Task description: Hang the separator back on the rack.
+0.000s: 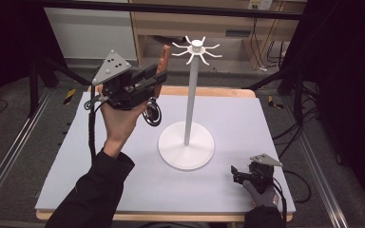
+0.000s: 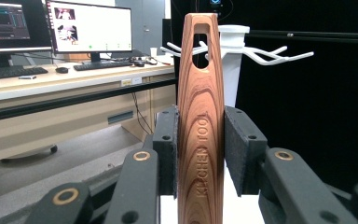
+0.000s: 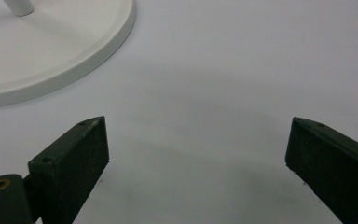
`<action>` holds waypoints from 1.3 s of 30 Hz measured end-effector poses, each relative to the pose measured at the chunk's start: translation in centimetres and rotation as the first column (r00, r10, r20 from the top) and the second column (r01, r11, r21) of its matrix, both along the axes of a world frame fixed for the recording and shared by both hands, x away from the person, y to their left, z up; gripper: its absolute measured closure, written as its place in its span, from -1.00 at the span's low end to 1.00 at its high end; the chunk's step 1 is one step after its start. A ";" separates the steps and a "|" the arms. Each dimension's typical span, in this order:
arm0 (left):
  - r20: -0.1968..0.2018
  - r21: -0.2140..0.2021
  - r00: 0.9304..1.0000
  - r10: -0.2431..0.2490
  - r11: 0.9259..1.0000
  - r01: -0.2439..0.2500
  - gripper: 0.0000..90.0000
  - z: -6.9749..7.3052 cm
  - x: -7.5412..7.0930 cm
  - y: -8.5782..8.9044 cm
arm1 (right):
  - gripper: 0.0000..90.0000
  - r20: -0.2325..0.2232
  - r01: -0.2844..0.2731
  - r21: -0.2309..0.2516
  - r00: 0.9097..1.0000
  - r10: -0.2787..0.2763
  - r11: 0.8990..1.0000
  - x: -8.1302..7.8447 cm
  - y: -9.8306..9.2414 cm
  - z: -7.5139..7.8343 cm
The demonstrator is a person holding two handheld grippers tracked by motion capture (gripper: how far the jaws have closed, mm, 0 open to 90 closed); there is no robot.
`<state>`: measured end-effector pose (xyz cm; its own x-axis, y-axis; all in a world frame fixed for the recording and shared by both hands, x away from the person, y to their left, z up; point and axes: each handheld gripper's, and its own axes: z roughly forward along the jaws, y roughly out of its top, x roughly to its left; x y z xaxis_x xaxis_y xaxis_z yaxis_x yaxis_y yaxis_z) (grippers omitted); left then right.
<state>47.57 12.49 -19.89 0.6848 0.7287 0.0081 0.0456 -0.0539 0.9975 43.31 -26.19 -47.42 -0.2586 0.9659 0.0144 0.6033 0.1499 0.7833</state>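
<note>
Up high, the left gripper (image 1: 154, 78) clamps a long brown wooden kitchen tool handle (image 2: 200, 116).
Right gripper (image 1: 236, 172) rests gaping beside the white hook stand (image 1: 187, 142).

place: probably lab | evidence: monitors (image 2: 91, 25), desk (image 2: 51, 84), black curtains (image 1: 356, 71)
</note>
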 end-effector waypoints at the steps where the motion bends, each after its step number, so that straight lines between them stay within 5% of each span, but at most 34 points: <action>1: 0.000 0.000 1.000 -0.002 1.000 0.002 0.49 0.0 0.1 0.0 | -0.86 -0.002 0.000 0.001 1.000 0.000 1.000 0.0 0.0 0.0; 39: -0.009 0.002 0.999 -0.041 0.999 0.041 0.49 -0.3 1.3 -1.7 | -0.86 -0.003 0.002 0.002 1.000 -0.002 1.000 0.0 0.0 0.0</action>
<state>48.86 10.80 -20.23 0.7144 0.6998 0.0032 0.0527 -0.0584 0.9969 43.34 -26.16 -47.44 -0.2566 0.9664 0.0167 0.6061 0.1474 0.7816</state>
